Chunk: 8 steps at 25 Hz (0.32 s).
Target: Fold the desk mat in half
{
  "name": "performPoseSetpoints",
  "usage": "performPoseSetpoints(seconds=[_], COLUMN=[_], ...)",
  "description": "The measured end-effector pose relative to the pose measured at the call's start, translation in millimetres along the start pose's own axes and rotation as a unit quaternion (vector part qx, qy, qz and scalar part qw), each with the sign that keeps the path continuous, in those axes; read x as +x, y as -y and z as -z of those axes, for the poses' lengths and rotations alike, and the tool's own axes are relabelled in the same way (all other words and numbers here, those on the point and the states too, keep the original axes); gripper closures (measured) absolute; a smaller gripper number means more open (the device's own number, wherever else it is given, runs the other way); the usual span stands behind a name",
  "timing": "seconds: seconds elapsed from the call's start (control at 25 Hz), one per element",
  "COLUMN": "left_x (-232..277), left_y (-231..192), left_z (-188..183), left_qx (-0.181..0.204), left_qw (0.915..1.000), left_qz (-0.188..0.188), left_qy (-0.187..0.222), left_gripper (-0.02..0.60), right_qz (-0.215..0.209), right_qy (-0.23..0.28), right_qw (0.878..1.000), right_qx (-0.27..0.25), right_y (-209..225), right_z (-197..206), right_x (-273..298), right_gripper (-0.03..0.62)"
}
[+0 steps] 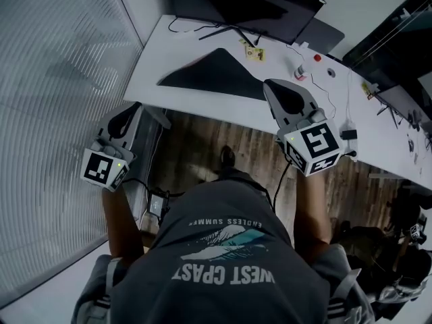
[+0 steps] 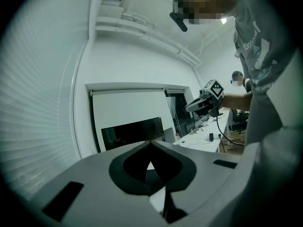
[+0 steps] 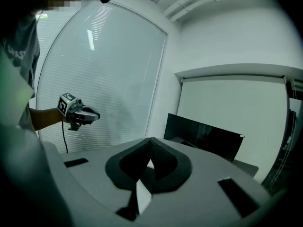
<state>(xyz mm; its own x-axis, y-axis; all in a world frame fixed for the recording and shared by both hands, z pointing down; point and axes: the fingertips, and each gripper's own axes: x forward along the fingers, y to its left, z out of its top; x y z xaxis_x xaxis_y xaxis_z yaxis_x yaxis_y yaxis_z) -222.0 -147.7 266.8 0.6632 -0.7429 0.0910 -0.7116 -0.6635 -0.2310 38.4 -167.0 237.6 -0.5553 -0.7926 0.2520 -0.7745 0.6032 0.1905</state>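
the left claw (image 2: 150,143) is shut tight, its two jaws pressed tip to tip with nothing between them. the right claw (image 3: 150,140) is shut the same way and it holds nothing too. in the head view the left claw hangs off the left end of the white desk (image 1: 202,108), over the gap beside the window blinds (image 1: 61,100), and it touches nothing. the right claw is up over the front edge of the desk, just beside the right end of the desk mat (image 1: 216,78). the head view cannot show if that claw touches the mat, but its own view shows no mat in its jaws. the desk mat is dark and lies flat on the desk, in front of the black screen (image 1: 243,2). from above it looks like a wide, pointy shape, with a thin light edge along its upper left side. to the right of the mat, further along the desk, are a small thing with a red top (image 1: 317,58), another small pale thing (image 1: 299,74) and some thin wires (image 1: 337,103). under the desk is a brown wooden floor (image 1: 202,150). the person's grey shirt (image 1: 223,248) fills the bottom of the head view. each claw can see the other one held out in the air across from it.
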Motion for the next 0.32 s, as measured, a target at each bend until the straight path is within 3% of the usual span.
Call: performPoseSetpoints(seconds=[0.32], left_x=[-3.6], left_y=[7.2], left_z=[12.9], left_qx=[-0.005], left_qw=[0.9998], left_qz=[0.006], left_qy=[-0.021], left_gripper=[0.566], right_qz=[-0.004], right_qy=[-0.012], right_qw=[1.000], right_qx=[0.012], right_y=[-3.1], right_z=[12.8], right_x=[-1.2], right_gripper=[0.568])
